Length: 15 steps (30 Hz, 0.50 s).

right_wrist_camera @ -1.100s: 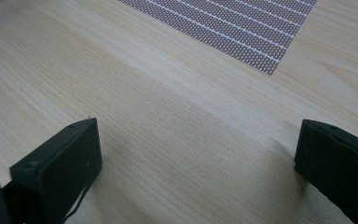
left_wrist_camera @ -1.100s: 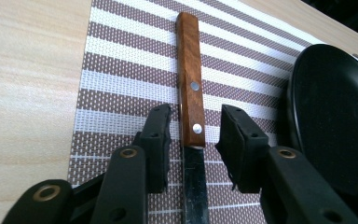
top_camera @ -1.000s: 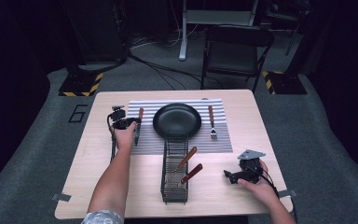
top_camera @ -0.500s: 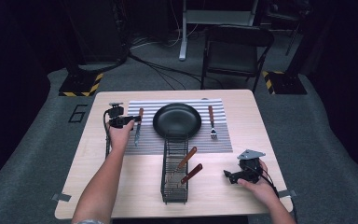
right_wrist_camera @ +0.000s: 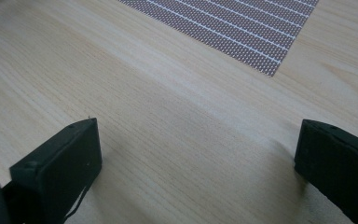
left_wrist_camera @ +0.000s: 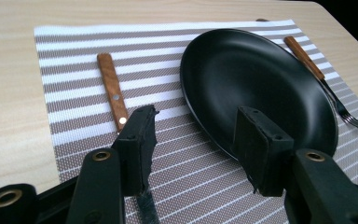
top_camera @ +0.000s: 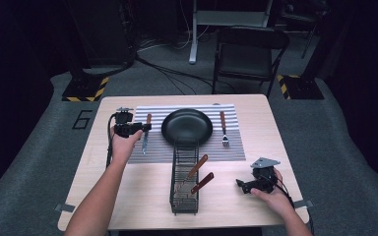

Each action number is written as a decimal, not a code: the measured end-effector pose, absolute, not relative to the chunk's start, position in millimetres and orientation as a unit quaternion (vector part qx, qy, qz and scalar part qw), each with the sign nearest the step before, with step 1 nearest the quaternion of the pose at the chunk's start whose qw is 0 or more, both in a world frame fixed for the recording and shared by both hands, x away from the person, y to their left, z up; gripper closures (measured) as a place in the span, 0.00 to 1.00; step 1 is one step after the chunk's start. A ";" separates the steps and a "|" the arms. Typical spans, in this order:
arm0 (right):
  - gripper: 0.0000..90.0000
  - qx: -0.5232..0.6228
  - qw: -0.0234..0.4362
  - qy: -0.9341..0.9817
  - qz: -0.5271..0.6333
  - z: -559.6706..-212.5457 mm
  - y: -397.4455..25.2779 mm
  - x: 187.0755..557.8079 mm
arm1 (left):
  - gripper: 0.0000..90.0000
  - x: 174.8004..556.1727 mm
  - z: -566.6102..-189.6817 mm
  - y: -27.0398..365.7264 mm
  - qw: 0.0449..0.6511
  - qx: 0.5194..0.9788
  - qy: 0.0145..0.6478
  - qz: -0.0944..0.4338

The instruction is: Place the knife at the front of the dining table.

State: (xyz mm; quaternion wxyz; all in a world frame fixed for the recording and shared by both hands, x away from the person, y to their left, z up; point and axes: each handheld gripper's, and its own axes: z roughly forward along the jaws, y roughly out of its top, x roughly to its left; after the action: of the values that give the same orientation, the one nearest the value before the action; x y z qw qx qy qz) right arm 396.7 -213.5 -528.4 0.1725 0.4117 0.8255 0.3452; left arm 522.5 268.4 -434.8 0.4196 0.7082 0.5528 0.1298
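Observation:
A black plate [top_camera: 187, 127] lies in the middle of a striped placemat [top_camera: 226, 152]. Left of it lies a knife [top_camera: 146, 132] with a wooden handle, and right of it a fork [top_camera: 223, 129]. My left gripper [top_camera: 137, 128] hovers at the knife, jaws pointing toward the plate. In the left gripper view it [left_wrist_camera: 196, 140] stands open; the knife [left_wrist_camera: 112, 91] runs under its left jaw and the plate [left_wrist_camera: 256, 88] lies behind the right one. My right gripper [top_camera: 241, 186] rests open near the table's front right, over bare wood [right_wrist_camera: 168, 121].
A black wire basket [top_camera: 184, 196] stands in front of the plate with two wooden-handled utensils [top_camera: 199, 174] leaning in it. The placemat's corner [right_wrist_camera: 242, 32] lies ahead of the right gripper. A chair [top_camera: 248, 51] stands beyond the far table edge.
The left forearm has swung a little to the left while its gripper stays by the knife. The right gripper has not moved.

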 end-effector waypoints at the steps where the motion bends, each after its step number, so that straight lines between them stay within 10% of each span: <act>1: 0.00 0.412 0.172 0.825 0.345 -528.4 -213.4 396.7 | 0.54 518.5 -430.2 266.8 0.422 0.712 0.545 0.137; 15: 0.00 0.412 0.173 0.826 0.345 -528.4 -213.5 396.7 | 0.51 477.6 -409.0 280.2 0.430 0.743 0.491 0.150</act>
State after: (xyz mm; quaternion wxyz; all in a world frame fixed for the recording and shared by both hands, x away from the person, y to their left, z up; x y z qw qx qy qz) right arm 396.7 -213.5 -528.4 0.1726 0.4118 0.8255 0.3452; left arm 477.6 280.2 -409.0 0.4295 0.7426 0.4913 0.1504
